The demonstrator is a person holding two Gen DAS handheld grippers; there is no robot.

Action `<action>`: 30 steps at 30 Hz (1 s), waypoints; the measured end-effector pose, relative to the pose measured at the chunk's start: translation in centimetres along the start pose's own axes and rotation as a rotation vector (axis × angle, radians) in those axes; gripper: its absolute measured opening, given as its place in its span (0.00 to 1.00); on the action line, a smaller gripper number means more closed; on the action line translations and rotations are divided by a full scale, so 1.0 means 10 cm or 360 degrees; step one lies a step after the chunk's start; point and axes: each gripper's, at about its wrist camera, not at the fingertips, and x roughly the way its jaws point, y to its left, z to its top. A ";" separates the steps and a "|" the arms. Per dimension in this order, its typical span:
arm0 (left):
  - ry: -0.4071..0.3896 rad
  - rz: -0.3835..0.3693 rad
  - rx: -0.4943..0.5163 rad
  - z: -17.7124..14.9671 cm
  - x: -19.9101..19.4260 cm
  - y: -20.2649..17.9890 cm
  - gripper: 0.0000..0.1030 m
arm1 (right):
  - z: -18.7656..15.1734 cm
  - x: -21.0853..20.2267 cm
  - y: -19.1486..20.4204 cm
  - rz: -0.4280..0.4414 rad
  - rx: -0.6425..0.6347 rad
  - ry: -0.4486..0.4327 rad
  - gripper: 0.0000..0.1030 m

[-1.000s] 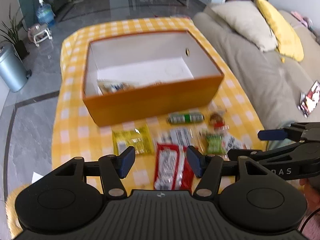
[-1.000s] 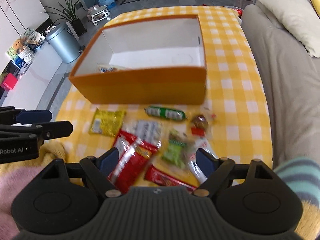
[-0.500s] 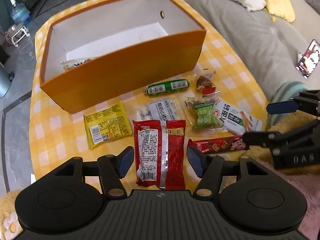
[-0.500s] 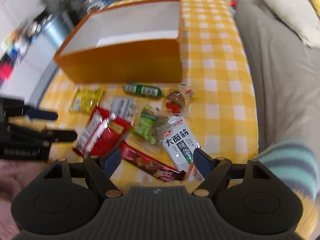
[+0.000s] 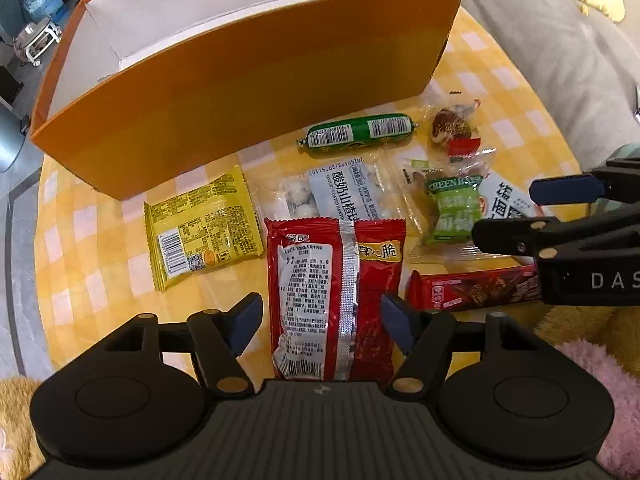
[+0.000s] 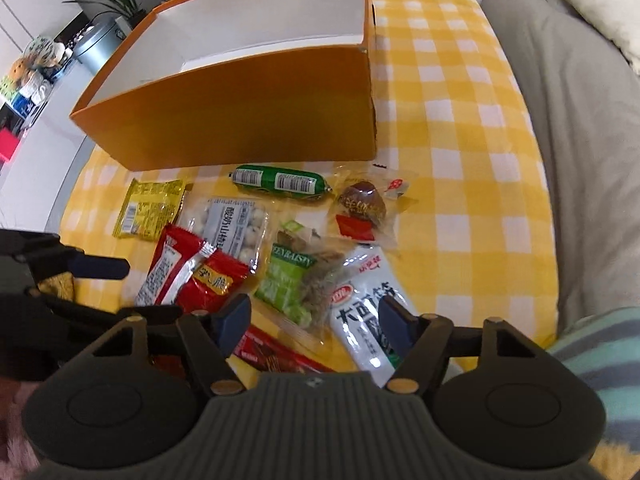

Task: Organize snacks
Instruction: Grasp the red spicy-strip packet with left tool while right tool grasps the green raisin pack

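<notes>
Red pack (image 5: 336, 296) lies flat on the checked counter (image 6: 460, 128), seam up, its near end right between the blue fingertips (image 5: 246, 320) of the left gripper (image 5: 322, 318), jaws wide open and touching nothing. Left of it sits the yellow pack (image 5: 202, 226); behind it the clear bag of white balls (image 5: 340, 194), then the green sausage (image 5: 358, 134) just in front of the orange box (image 5: 248, 92). The box's floor is hidden by its front wall from here, so what's inside, hard to say. Over on the right, the right gripper (image 6: 314, 322) hovers with jaws spread too, above the green candy bag (image 6: 288, 282) and the white noodle pack (image 6: 368, 312). A red bar (image 5: 476, 290) lies near the counter's front edge, and a brown sweet (image 6: 362, 204) sits beside the sausage.
</notes>
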 end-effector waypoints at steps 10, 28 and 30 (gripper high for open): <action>0.0057 0.0038 0.0057 0.05 0.17 -0.15 0.82 | 0.06 0.26 -0.02 0.0098 0.0072 0.0029 0.57; 0.0068 -0.0012 0.0014 0.05 0.21 -0.12 0.76 | 0.08 0.42 0.01 0.0129 0.0051 0.0056 0.41; 0.0063 -0.0022 -0.0004 0.05 0.19 -0.11 0.71 | 0.08 0.41 0.02 0.0125 0.0041 0.0055 0.40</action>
